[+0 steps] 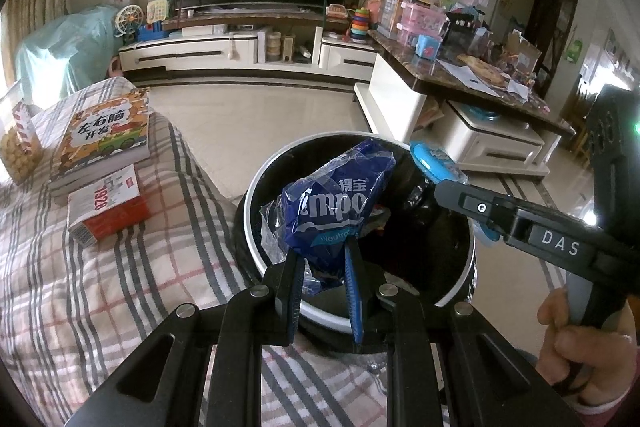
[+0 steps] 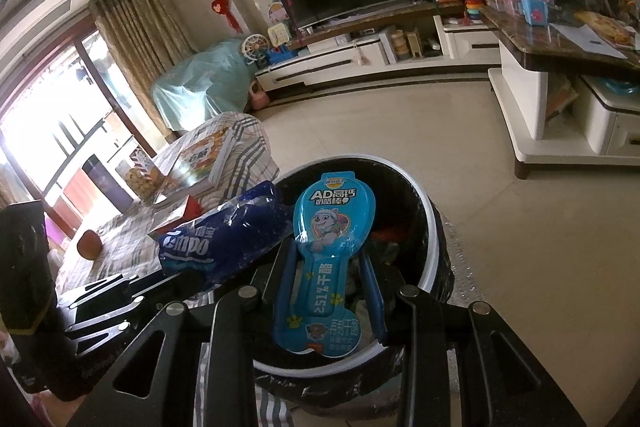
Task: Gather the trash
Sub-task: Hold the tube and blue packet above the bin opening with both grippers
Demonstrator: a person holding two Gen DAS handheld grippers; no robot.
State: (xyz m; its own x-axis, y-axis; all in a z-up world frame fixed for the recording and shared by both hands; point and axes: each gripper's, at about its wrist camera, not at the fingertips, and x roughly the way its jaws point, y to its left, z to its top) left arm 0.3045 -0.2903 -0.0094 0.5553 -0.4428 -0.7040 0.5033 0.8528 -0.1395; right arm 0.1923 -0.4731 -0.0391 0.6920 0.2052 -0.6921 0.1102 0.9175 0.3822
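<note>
My left gripper (image 1: 323,251) is shut on a crumpled dark-blue Tempo tissue wrapper (image 1: 336,199), held over the mouth of a black trash bin with a white rim (image 1: 256,187). Some rubbish lies inside the bin. My right gripper (image 2: 325,249) is shut on a flat light-blue cheese-stick wrapper (image 2: 332,219), also above the bin (image 2: 424,203). In the left wrist view the right gripper (image 1: 448,189) reaches in from the right with the light-blue wrapper (image 1: 430,159) at its tip. The right wrist view shows the Tempo wrapper (image 2: 224,243) just left of it.
The bin stands against a plaid-covered sofa (image 1: 120,287) bearing two books (image 1: 104,139) and a snack jar (image 1: 18,147). A cluttered coffee table (image 1: 460,79) lies to the right, with tiled floor and a TV stand (image 1: 248,47) beyond. A hand (image 1: 580,339) grips the right tool.
</note>
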